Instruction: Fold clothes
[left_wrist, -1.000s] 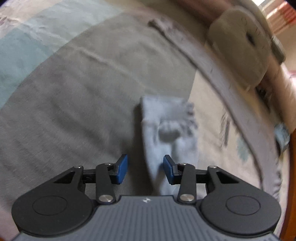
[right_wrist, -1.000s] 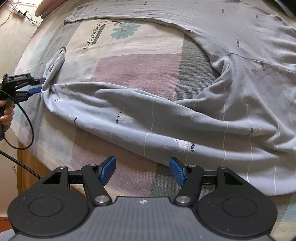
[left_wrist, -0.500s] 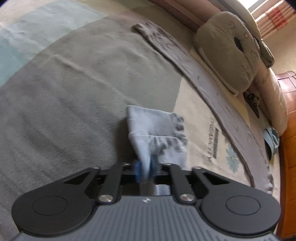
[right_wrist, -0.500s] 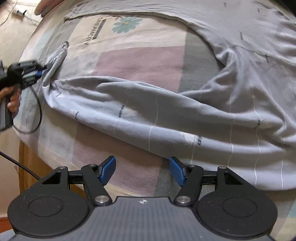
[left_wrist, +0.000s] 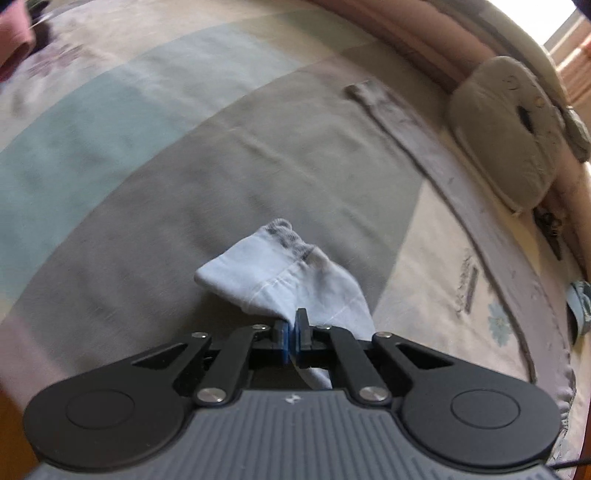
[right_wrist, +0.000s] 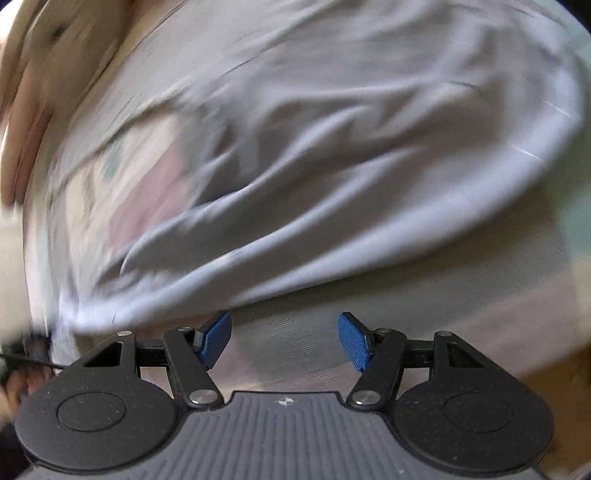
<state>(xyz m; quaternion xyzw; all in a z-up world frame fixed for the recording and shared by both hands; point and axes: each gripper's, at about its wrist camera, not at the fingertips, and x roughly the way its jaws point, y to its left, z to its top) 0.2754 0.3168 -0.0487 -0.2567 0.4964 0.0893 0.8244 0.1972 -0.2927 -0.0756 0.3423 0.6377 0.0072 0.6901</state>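
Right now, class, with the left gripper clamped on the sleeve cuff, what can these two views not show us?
1. Left wrist view: the sleeve cuff runs under the left gripper; the rest of the garment is cut off.
2. Right wrist view: motion blur smears the grey garment; its printing is unreadable.
3. Right wrist view: the open right gripper hides the bedspread beneath it.

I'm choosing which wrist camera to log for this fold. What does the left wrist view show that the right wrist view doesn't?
Only the left wrist view shows the left gripper shut on the sleeve cuff, a round cushion at the far edge, and the garment's other sleeve lying flat. Only the right wrist view shows the right gripper open and empty, and the broad rumpled body of the garment, though heavily blurred. Both show the same pale grey garment on the patterned bedspread.
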